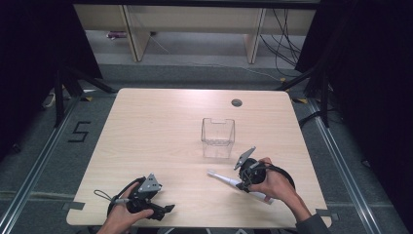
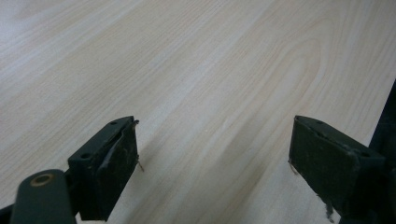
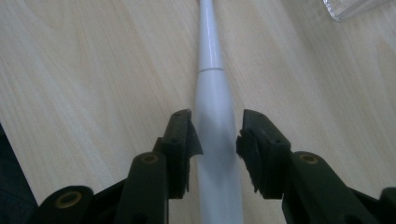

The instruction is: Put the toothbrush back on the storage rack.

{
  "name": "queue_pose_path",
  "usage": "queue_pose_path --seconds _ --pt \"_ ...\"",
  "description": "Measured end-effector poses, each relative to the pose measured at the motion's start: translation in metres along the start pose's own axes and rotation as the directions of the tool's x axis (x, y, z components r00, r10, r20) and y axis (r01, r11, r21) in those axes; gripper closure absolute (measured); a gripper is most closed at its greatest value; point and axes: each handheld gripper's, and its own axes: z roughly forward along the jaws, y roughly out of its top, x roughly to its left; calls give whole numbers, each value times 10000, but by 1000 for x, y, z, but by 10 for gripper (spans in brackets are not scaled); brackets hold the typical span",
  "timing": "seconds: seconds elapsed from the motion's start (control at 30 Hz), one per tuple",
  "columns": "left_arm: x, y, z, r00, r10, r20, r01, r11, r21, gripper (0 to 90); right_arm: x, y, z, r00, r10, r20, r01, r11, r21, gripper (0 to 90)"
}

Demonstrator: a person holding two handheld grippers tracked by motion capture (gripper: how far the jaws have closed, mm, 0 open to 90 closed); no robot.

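White plastic electric toothbrush (image 3: 212, 116), slim and tapered: lies flat on pale wood-grain tabletop (image 1: 156, 126), near its front right edge. Right claw (image 3: 214, 135): clenched on toothbrush handle, one jaw each side. Clear plastic square box (image 1: 217, 138): upright, just beyond. Left claw (image 2: 212, 158): released, jaws wide over bare wood.

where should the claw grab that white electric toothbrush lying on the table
Grip the thick handle of the white electric toothbrush, not the thin neck, coming from above with the jaws across its width. It lies flat on the light wooden table, so both long sides are free. The right claw already straddles the handle there.
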Motion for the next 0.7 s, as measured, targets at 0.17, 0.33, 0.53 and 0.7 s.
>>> queue_pose_path --seconds 0.17,0.33,0.53,0.7 --pt "0 0 0 10000 -28 87 28 10000 -33 149 -2 -1 2 9999 -57 -113 58 9999 85 631" --pt "0 0 0 9999 -10 104 10 10000 -14 149 -3 0 5 9999 -47 -148 50 9998 201 631" --pt "0 0 0 10000 -15 97 15 10000 -34 149 -4 2 10 9998 -81 -197 90 9989 461 630" --pt "0 0 0 10000 6 40 -6 10000 -16 149 -6 2 13 9996 -46 -286 63 9983 585 629"
